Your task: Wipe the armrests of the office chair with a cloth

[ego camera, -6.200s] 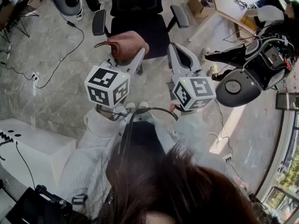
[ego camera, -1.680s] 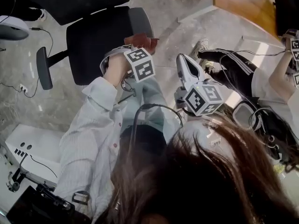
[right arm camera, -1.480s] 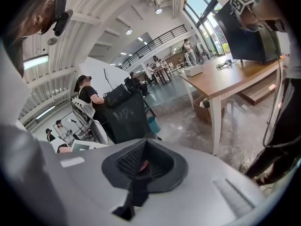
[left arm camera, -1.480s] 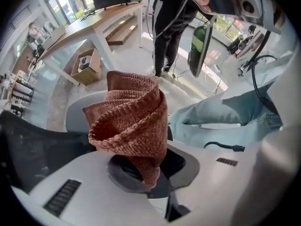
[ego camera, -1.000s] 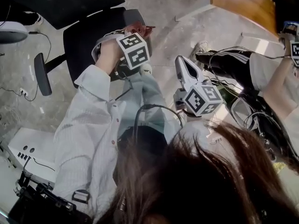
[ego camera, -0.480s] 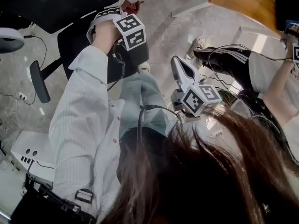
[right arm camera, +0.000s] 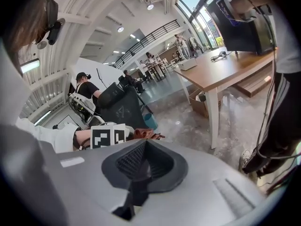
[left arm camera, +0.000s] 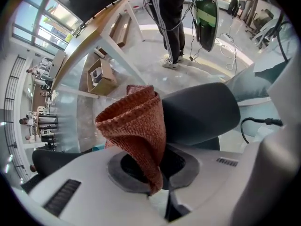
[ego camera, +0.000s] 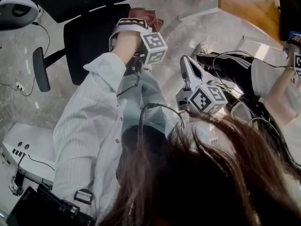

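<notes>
Because the cloth (left arm camera: 136, 126) must rub the chair's armrest (left arm camera: 202, 112) just beside it, the left hand-held gripper (left arm camera: 157, 189) pinches one fold, while the right hand-held gripper (right arm camera: 134, 197), closed and empty, hangs aside.

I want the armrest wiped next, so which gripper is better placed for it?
I'd say left. The left gripper is shut on the cloth right beside the armrest; the right gripper is shut, empty and away from the chair.
</notes>
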`<action>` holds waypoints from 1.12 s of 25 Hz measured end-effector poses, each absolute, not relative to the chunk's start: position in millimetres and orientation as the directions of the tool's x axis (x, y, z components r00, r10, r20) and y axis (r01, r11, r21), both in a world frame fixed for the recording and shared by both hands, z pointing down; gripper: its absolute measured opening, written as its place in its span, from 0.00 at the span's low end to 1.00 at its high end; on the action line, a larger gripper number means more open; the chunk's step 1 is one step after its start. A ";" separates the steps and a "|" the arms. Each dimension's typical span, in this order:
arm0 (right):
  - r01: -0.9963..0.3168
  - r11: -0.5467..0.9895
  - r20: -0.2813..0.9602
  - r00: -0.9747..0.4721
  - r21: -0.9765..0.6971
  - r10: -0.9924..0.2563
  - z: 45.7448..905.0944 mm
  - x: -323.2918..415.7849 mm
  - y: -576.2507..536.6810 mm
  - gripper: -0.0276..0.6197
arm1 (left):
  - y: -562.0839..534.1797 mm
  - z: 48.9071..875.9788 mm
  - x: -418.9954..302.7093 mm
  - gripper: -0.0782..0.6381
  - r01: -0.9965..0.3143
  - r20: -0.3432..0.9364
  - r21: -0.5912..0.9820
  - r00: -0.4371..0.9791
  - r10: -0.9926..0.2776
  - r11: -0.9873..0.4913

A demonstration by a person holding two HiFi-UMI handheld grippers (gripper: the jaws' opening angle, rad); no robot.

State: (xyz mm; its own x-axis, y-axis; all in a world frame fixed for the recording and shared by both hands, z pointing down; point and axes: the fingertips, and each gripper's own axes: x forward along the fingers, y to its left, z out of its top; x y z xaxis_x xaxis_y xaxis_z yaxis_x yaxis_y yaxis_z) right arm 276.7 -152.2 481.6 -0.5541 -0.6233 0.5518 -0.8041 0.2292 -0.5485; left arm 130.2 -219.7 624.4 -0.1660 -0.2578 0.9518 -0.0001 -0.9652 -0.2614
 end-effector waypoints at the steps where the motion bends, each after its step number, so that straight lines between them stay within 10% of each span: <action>1: -0.804 0.229 0.551 -0.554 -0.549 -0.624 481.0 276.7 -150.8 0.05 | -212.0 624.1 130.5 0.17 0.000 0.955 -0.251 -0.165 -0.247 -0.968; 28: -0.762 0.306 0.461 -0.606 -0.571 -0.648 419.7 282.0 -114.1 0.05 | -61.9 586.9 163.6 0.17 -0.184 0.997 -0.061 -0.053 -0.052 -0.981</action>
